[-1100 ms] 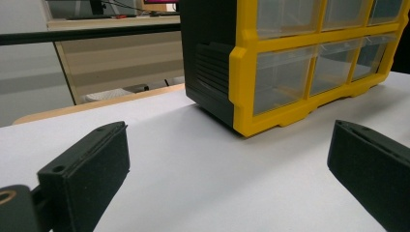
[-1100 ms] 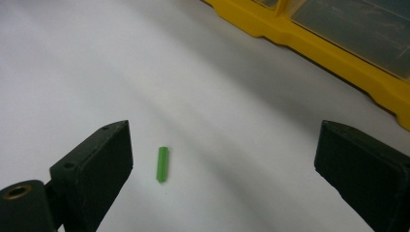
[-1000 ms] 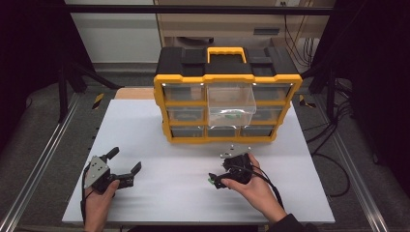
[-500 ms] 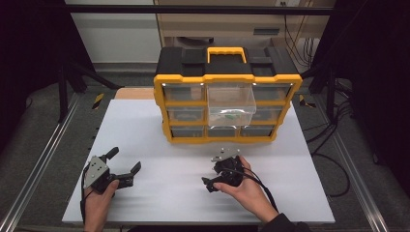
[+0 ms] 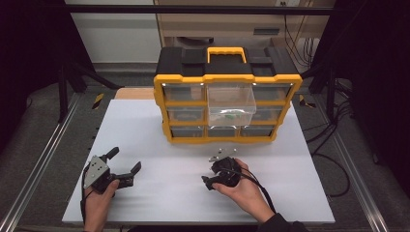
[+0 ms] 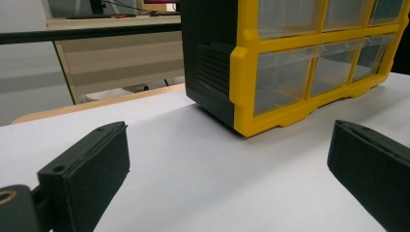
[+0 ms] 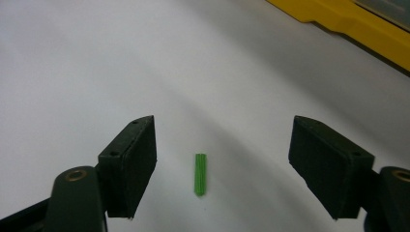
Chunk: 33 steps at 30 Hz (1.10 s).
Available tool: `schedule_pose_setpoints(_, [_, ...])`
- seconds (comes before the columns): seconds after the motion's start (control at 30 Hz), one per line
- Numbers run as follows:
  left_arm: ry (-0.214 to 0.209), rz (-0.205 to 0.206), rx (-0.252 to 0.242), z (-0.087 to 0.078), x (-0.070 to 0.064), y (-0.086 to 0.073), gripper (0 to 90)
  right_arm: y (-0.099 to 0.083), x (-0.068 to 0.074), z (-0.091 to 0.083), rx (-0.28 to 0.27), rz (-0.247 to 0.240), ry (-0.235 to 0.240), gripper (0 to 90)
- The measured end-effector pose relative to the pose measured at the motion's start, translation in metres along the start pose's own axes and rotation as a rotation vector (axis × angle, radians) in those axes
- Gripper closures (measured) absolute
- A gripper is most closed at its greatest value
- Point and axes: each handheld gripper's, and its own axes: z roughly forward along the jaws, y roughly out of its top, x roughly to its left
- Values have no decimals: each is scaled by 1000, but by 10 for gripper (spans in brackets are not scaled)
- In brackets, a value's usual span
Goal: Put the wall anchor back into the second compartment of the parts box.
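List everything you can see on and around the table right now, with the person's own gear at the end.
Drawer organiser: one, yellow frame, black top and sides, yellow handle, at the table's far middle.
Pulled-out drawer: one, clear, centre column, something small and green inside.
Green wall plug: one, lying flat on the table between the right gripper's jaws, untouched.
Table: one, white top.
Cables: several, black, on the floor to the right.
Left gripper: black, jaws open, resting near left, holding nothing.
Right gripper: black, jaws open, straddling the plug.
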Motion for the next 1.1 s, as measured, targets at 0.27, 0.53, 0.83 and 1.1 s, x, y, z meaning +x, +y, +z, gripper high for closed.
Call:
schedule_pose_setpoints(0.27, [1,0,0,0,0,0,10,2,5,1,31,-3,-3,417])
schedule_pose_setpoints(0.53, [0,0,0,0,0,0,11,1,2,-2,38,2,3,554])
schedule_pose_setpoints(0.83, [0,0,1,0,0,0,11,-5,3,5,68,8,17,636])
schedule_pose_setpoints(1.1, [0,0,1,0,1,0,11,-9,3,10,90,6,24,697])
